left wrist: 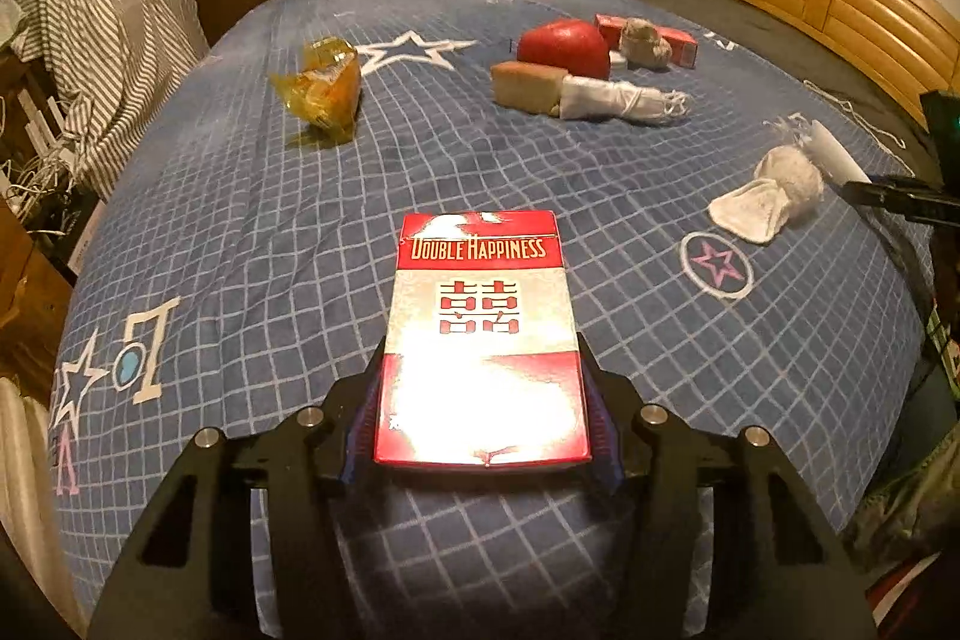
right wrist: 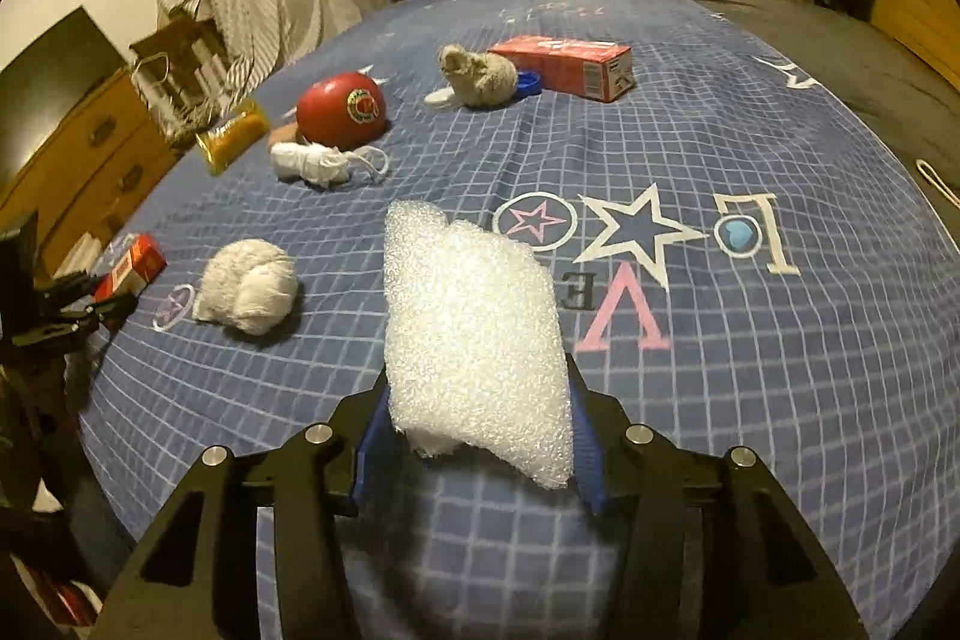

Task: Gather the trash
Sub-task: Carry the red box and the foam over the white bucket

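No bin or bag for the trash shows in either view; the only containers I see are boxes, and I cannot tell what is inside any of them. My left gripper (left wrist: pixel 483 400) is clamped on a red and silver cigarette pack (left wrist: pixel 480 334), flat face up, lid closed; the blue pads press its two long sides near the bottom end, and the top end with the lettering sticks out forward past the fingertips. My right gripper (right wrist: pixel 477 421) is clamped on a piece of white foam wrap (right wrist: pixel 474 334), which stands up between the pads and leans away over the bedspread (right wrist: pixel 750 370). Both held pieces hang just above the blue checked bedspread, not touching it as far as I can tell. Loose on the bed: a crumpled white tissue wad (right wrist: pixel 249 292) to the left of the foam, near the left gripper's tips; further back a rolled white cloth (right wrist: pixel 315 163) just beside a red ball (right wrist: pixel 342 109); a yellow wrapper (right wrist: pixel 231 136) left of those; a grey wad (right wrist: pixel 480 73) touching a long red box (right wrist: pixel 564 67) at the far side. In the left view a tan block (left wrist: pixel 528 85) lies against the rolled cloth.
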